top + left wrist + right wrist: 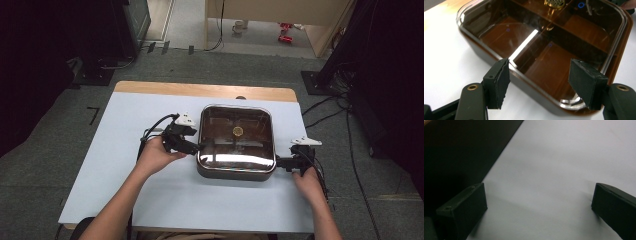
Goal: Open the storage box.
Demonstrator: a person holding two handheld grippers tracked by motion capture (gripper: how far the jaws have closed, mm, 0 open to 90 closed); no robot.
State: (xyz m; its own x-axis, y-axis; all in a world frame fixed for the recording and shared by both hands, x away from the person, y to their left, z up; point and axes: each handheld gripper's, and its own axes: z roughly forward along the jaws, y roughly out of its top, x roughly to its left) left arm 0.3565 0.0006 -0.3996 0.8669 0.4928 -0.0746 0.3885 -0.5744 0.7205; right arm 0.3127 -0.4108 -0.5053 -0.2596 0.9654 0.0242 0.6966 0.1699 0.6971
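Note:
A square brown cooking pot with a clear glass lid and a gold knob stands mid-table. My left gripper is at the pot's left edge, held in a hand. In the left gripper view its jaws stand apart over the pot's near rim, and neither pad touches it. My right gripper sits low at the pot's right side. In the right gripper view it is open, with bare white table between the jaws and the pot's dark wall to the left.
The white tabletop has a wooden strip along its far edge. Cables trail from both grippers. Dark equipment stands and floor cables ring the table.

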